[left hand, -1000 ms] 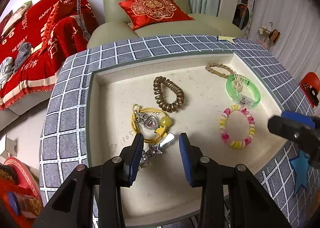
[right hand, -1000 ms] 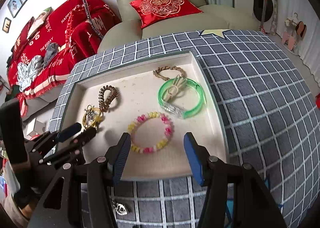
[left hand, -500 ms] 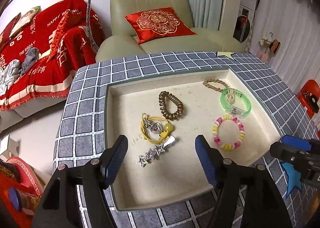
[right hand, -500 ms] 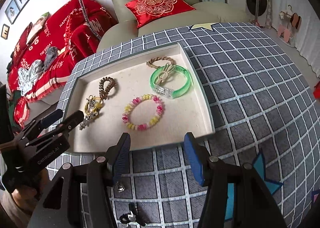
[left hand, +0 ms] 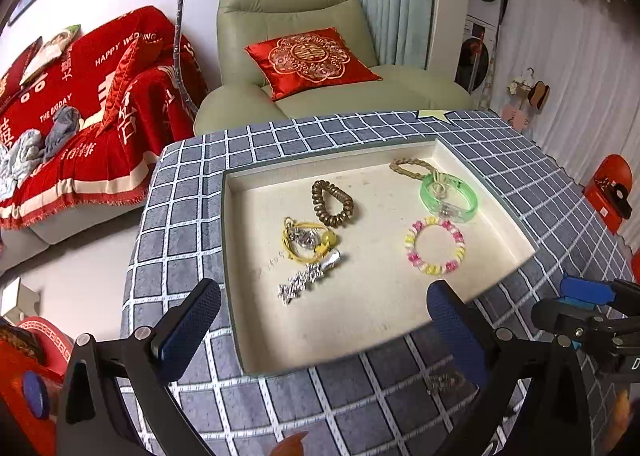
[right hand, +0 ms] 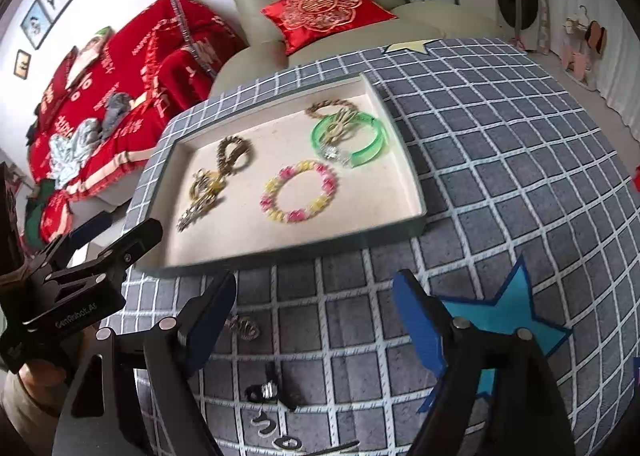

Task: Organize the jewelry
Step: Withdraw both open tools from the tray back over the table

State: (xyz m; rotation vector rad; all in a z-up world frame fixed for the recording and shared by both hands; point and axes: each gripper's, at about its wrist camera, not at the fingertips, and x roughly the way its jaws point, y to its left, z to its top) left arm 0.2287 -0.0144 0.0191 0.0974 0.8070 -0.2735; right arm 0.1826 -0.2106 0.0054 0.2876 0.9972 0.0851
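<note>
Now | both sets of jaws wide open, empty | tray (right hand: 404,152) already holds bracelets | loose metal trinket (right hand: 244,327) lies on worktop beside right gripper (right hand: 314,320) | lower straight over it, straddle, close gently.

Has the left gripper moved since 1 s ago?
Yes. The left gripper has pulled back toward the near edge of the cream-lined tray, away from the silver star hair clip, and opened wider.
</note>
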